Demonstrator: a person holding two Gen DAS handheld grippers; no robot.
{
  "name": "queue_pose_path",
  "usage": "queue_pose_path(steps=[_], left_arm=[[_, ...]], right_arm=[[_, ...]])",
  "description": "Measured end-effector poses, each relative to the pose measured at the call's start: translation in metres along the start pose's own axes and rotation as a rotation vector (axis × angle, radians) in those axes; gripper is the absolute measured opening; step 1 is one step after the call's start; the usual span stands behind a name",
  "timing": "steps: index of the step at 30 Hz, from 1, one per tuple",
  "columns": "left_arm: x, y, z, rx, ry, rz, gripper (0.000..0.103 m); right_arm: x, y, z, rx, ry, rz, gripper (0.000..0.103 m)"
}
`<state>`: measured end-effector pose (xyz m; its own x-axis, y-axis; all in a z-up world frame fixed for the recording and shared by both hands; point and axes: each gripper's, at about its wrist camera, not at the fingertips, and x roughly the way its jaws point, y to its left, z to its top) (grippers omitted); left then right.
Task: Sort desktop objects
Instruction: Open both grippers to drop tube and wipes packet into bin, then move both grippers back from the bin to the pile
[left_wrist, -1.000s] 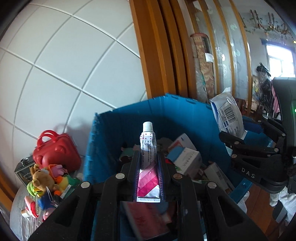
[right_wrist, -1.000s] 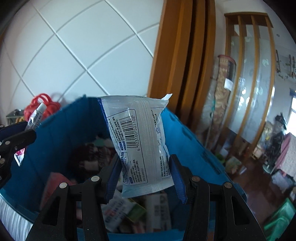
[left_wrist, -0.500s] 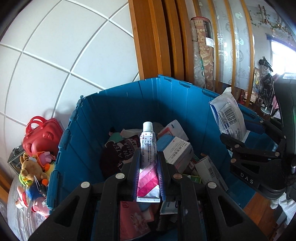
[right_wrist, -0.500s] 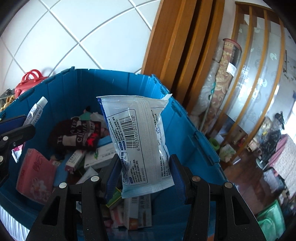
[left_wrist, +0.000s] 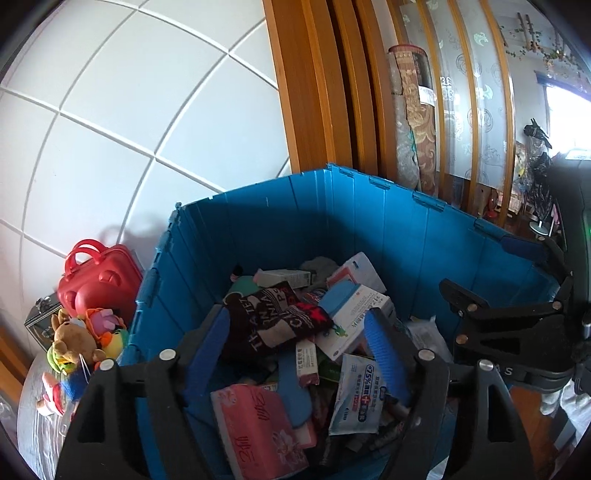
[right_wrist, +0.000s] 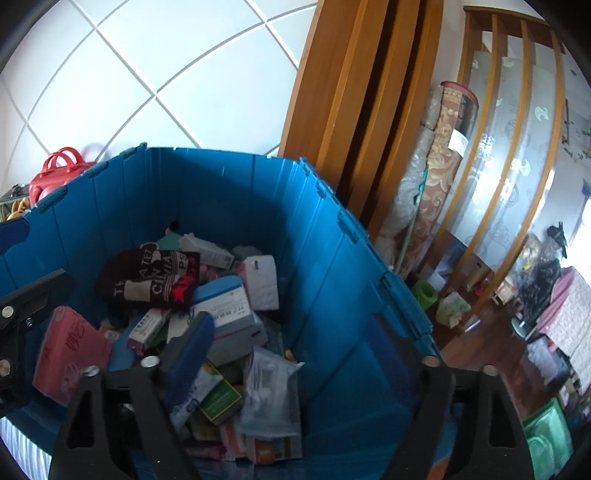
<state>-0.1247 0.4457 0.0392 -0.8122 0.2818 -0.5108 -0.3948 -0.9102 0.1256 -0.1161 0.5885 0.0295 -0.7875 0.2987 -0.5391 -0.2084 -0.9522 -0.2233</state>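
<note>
A blue crate (left_wrist: 332, 225) (right_wrist: 236, 195) holds several small things: a dark lettered sock (left_wrist: 280, 317) (right_wrist: 151, 280), a pink tissue pack (left_wrist: 255, 424) (right_wrist: 70, 358) and medicine boxes (left_wrist: 358, 314). My left gripper (left_wrist: 295, 314) hangs over the crate with its jaws opening and nothing between them. The right gripper (right_wrist: 291, 321) (left_wrist: 517, 332) is over the crate's right side, jaws also opening and empty. Below it, a clear barcoded packet (right_wrist: 269, 391) lies on the pile. I cannot pick out the pink and white tube in the pile.
A red toy case (left_wrist: 99, 277) (right_wrist: 55, 173) and plush toys (left_wrist: 81, 339) sit left of the crate, against the white tiled wall. A wooden door frame (left_wrist: 314, 92) and a rolled carpet (left_wrist: 410, 110) stand behind it. Floor clutter lies at the right (right_wrist: 450, 306).
Both grippers have let go: the tube left the left gripper and the clear packet left the right one and now lies in the crate. Both pairs of jaws stand wider.
</note>
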Motion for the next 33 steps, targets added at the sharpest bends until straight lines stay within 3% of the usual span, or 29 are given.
queue_pose_path(steps=[2, 8, 15, 19, 26, 33], left_arm=[[-0.004, 0.006, 0.0, -0.016, -0.009, 0.001, 0.077], [-0.025, 0.039, -0.006, -0.057, -0.046, 0.055, 0.081], [-0.051, 0.117, -0.026, -0.161, -0.067, 0.152, 0.081], [-0.07, 0.177, -0.05, -0.222, -0.074, 0.215, 0.081], [-0.098, 0.292, -0.102, -0.307, -0.041, 0.321, 0.081], [-0.104, 0.427, -0.166, -0.382, 0.064, 0.424, 0.081]], right_arm=[[-0.004, 0.0, 0.001, 0.009, -0.012, 0.005, 0.103], [-0.02, 0.01, 0.009, 0.03, -0.06, 0.038, 0.103], [-0.061, 0.061, 0.032, 0.015, -0.176, 0.154, 0.103], [-0.09, 0.113, 0.047, -0.019, -0.246, 0.225, 0.103], [-0.124, 0.224, 0.068, -0.083, -0.283, 0.334, 0.103], [-0.115, 0.351, 0.088, -0.123, -0.209, 0.463, 0.103]])
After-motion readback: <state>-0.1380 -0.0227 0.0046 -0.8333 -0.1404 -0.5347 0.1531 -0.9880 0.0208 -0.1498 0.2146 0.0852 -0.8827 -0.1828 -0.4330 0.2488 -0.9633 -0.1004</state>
